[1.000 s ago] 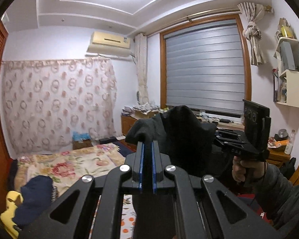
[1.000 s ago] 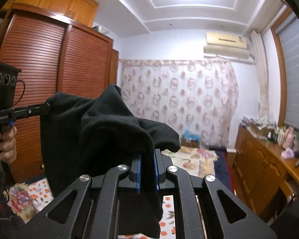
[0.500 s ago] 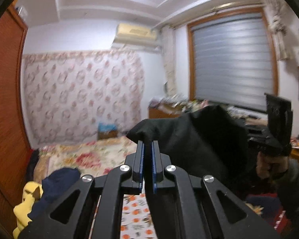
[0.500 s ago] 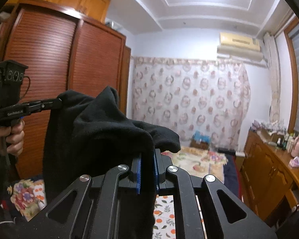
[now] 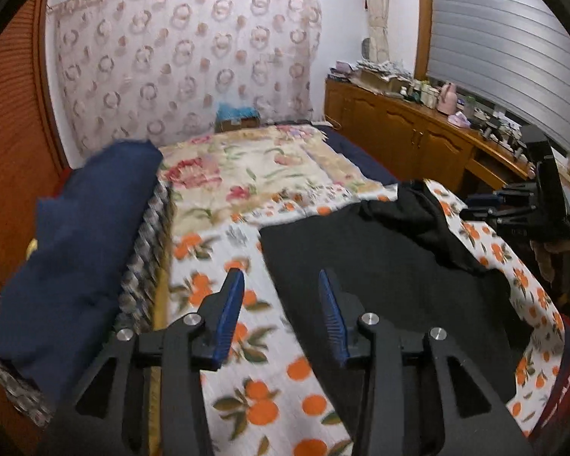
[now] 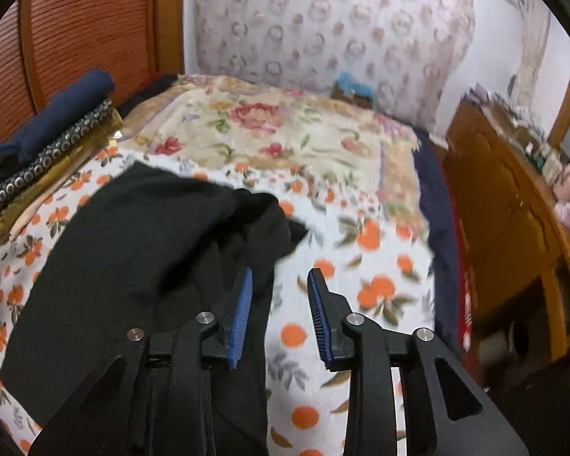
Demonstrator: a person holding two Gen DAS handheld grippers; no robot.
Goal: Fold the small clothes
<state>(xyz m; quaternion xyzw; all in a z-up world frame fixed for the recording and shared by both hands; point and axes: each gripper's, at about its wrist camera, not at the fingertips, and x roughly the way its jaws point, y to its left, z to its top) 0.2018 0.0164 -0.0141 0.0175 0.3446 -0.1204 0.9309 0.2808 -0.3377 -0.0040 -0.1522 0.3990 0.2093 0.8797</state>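
A bed (image 5: 247,174) under an orange-print sheet (image 6: 361,266) carries a black garment (image 5: 380,266), spread flat with its far right corner bunched. A stack of folded clothes (image 5: 76,247) sits along the bed's left edge. The left hand-held gripper (image 5: 281,296) hovers over the garment's left edge, jaws opening, nothing between them. The right hand-held gripper (image 6: 279,292) hangs at the garment's right edge, jaws opening and released, with cloth lying under its left finger.
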